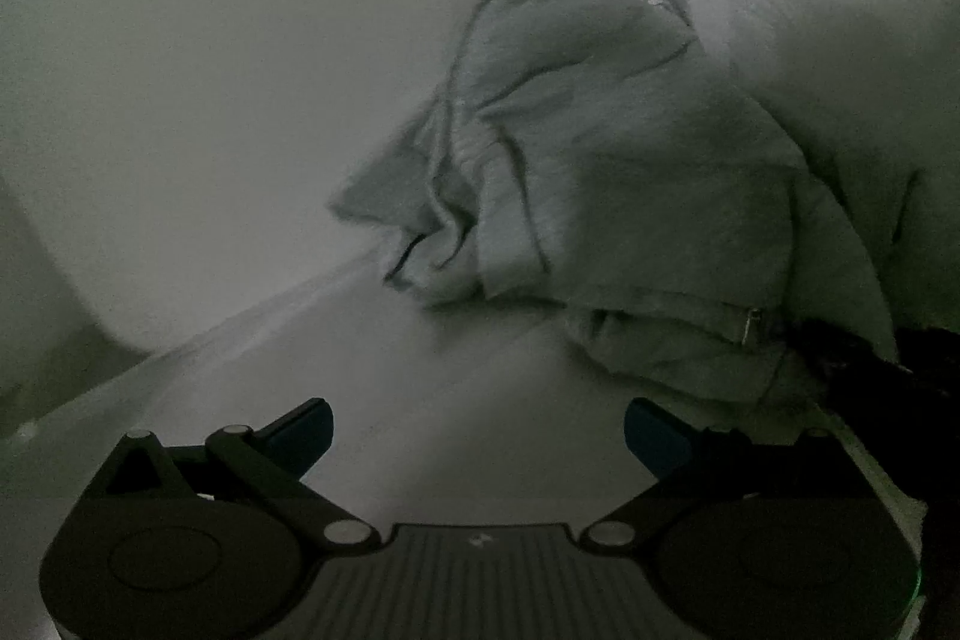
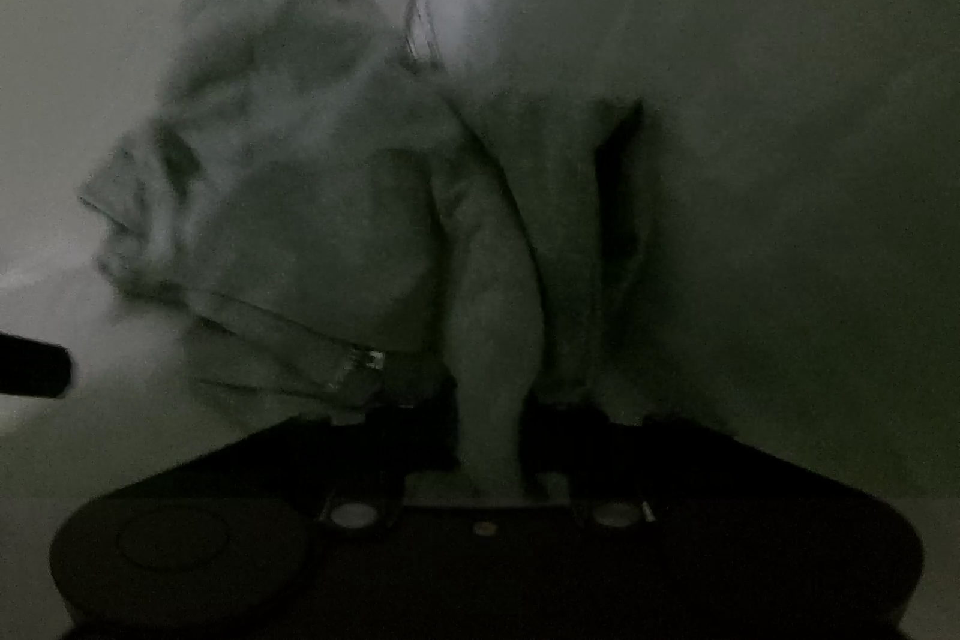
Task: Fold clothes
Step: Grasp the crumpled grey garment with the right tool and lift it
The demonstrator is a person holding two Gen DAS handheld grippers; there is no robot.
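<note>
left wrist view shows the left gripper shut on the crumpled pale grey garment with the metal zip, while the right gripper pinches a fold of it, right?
Not quite. In the left wrist view the left gripper is open over bare surface, short of the crumpled pale grey garment with the metal zip. The rest holds: in the right wrist view the right gripper pinches a fold of it.

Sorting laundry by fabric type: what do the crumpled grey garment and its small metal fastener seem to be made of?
The grey garment looks like soft, matte knit cloth, perhaps cotton jersey or fleece: it creases loosely and shows faint ribbing, though dim light leaves the fibre open. The small fastener glints, so it is probably metal, likely a zipper pull. The right gripper pinches a fold of it.
</note>
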